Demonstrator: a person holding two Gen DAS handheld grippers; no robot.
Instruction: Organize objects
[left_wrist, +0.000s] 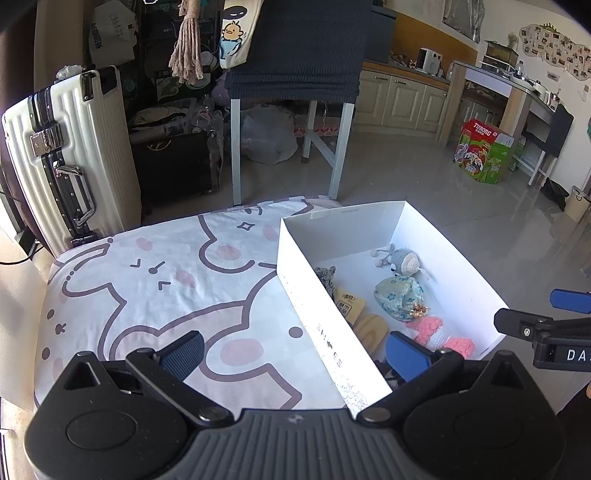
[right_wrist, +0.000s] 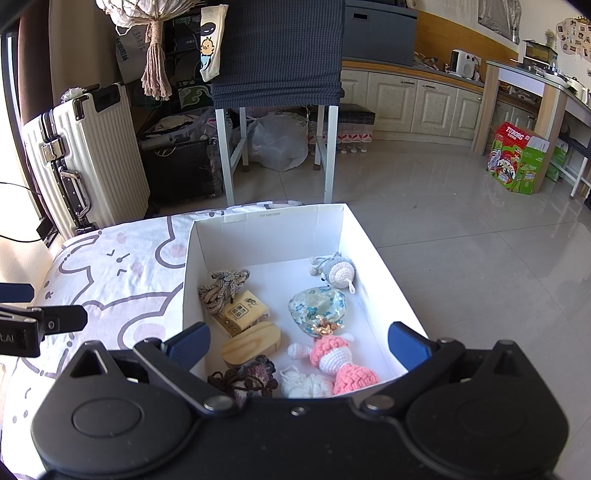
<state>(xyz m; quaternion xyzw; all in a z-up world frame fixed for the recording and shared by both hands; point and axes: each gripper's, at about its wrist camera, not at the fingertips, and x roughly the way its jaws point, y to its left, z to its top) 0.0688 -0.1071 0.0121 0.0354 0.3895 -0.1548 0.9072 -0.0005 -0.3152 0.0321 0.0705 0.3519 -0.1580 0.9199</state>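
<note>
Left wrist view, left to right: white suitcase (left_wrist: 70, 155) upright at upper left, patterned bedsheet (left_wrist: 155, 280) across the middle, white box (left_wrist: 314, 295) right of centre, sitting on the sheet's right edge. Left gripper (left_wrist: 295, 349) spread wide, nothing between the fingers; it straddles the box's left wall, left pad over the sheet, right pad inside the box. Right gripper's (left_wrist: 546, 314) tip pokes in at the far right edge, beside the box's right wall.

Right wrist view: left gripper's tip at the left edge over the sheet. Box fills the centre. Contents, left to right: grey braided cord (right_wrist: 221, 286) at the left wall, tan card packet (right_wrist: 243, 312) touching it, wooden block (right_wrist: 253, 345) just below, dark crochet piece (right_wrist: 245, 378) at lower centre, white yarn ball (right_wrist: 304, 382), floral pouch (right_wrist: 319, 306), pink-and-white crochet doll (right_wrist: 338, 360), grey crochet toy (right_wrist: 338, 271) at the far wall. Right gripper (right_wrist: 299, 341) also wide, empty, hovering over the box's near end.
</note>
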